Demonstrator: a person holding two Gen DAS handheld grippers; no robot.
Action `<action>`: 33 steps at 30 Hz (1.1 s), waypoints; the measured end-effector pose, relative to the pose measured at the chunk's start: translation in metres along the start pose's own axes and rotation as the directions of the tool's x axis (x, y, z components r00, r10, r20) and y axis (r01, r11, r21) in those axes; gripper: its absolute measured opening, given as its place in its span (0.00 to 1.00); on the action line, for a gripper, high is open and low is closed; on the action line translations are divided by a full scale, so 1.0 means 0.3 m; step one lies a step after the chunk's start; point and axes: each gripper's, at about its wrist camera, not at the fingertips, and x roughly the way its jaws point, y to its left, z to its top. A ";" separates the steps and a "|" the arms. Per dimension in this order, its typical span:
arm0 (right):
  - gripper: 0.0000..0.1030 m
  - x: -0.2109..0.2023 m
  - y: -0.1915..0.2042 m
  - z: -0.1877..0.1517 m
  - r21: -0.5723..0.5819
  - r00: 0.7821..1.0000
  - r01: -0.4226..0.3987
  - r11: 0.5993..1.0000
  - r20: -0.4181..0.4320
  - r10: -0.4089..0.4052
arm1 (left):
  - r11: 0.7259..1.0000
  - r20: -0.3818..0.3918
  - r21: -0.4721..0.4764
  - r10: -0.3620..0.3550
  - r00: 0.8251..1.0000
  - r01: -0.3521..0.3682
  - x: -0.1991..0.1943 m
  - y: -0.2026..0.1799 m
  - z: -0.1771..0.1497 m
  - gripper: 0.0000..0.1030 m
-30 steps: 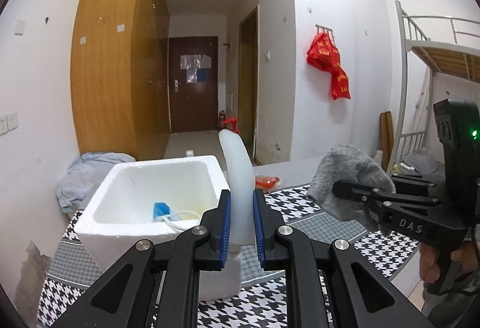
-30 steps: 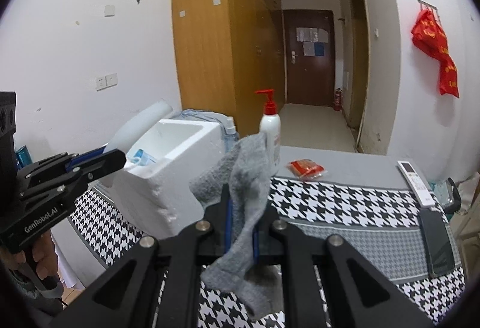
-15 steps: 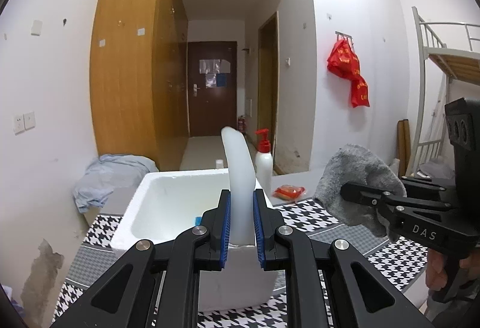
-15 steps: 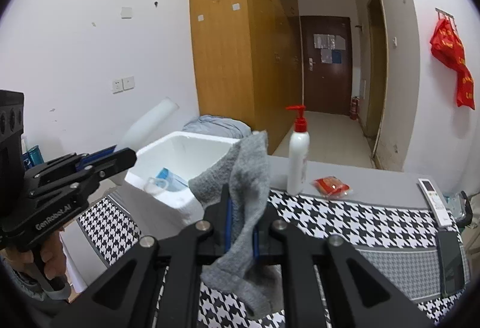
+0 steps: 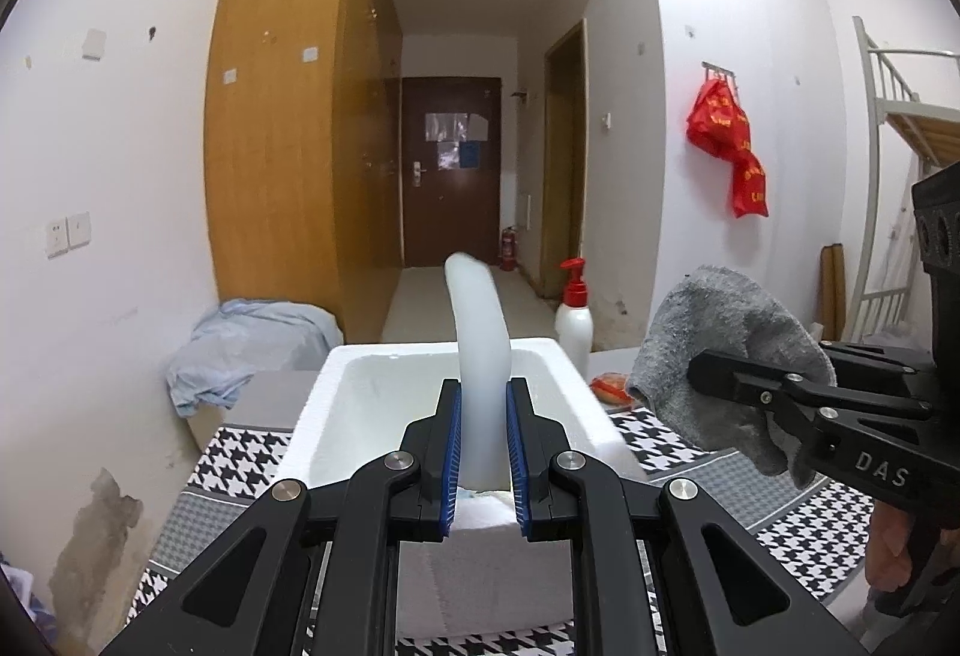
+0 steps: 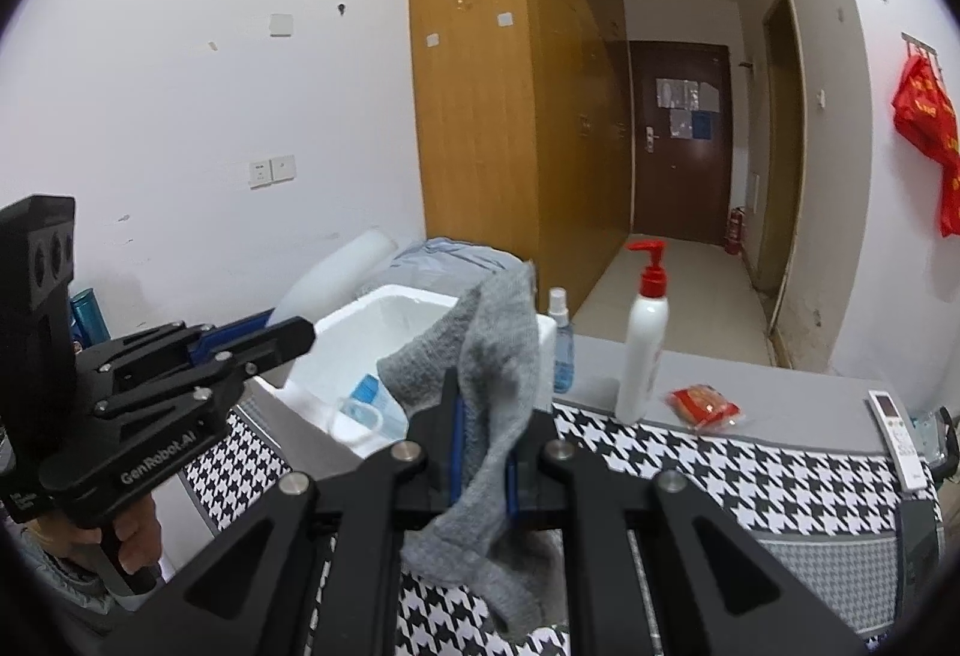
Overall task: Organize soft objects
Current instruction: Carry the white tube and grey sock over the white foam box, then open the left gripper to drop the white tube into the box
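Soft things are in both my grippers and neither is put away yet. My left gripper (image 5: pixel 483 449) is closed down on a pale, translucent white foam strip (image 5: pixel 478 332) that stands up and curves off toward 12 o'clock; the blue pads press it from both sides. It hangs over the near edge of the white styrofoam box (image 5: pixel 600 416) — above the rim, not inside.

My right gripper (image 6: pixel 482 455) is clamped on a grey knitted sock (image 6: pixel 492 392), which drapes over the jaws and sags below them toward 6 o'clock. From the left wrist view it sits at 3 o'clock, just beside the box and apart from it.

Inside the box I can make out a blue-and-white face mask (image 6: pixel 366 407) with its loop, so I judge at least one item is already stowed. What is left, as I read it, is dropping the strip and then the sock into the box. On the houndstooth cloth (image 6: pixel 750 476) stand a pump bottle (image 6: pixel 645 350), a small spray bottle (image 6: pixel 561 344) and a red packet (image 6: pixel 705 404) — none look like soft things to gather.
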 end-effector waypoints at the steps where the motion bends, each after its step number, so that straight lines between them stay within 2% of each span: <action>1: 0.13 0.006 0.005 0.004 -0.006 1.000 -0.006 1.000 0.000 0.006 | 1.000 -0.005 -0.006 -0.003 1.000 0.003 0.007 0.008 0.002 0.15; 22: 0.13 0.081 0.028 0.028 0.010 1.000 -0.016 1.000 -0.017 0.016 | 1.000 -0.074 -0.017 0.008 0.997 -0.009 0.153 0.049 0.022 0.17; 25: 0.13 0.078 0.027 0.029 0.012 1.000 -0.008 1.000 -0.019 0.008 | 1.000 -0.072 -0.020 -0.001 0.997 -0.001 0.157 0.053 0.022 0.26; 27: 0.13 0.075 0.026 0.032 0.012 1.000 0.000 1.000 -0.015 0.000 | 1.000 -0.055 -0.008 -0.017 0.998 0.017 0.143 0.046 0.021 0.50; 28: 0.13 0.071 0.027 0.033 0.013 1.000 0.002 1.000 -0.013 -0.002 | 1.000 -0.041 0.001 -0.009 0.999 0.009 0.134 0.042 0.021 0.68; 29: 0.13 0.066 0.027 0.033 0.013 1.000 0.003 1.000 -0.009 -0.003 | 1.000 -0.026 0.002 0.001 1.000 -0.001 0.126 0.039 0.022 0.77; 33: 0.13 0.063 0.025 0.033 0.016 1.000 0.013 1.000 -0.009 -0.012 | 1.000 -0.005 -0.005 0.023 1.000 -0.023 0.109 0.046 0.028 0.92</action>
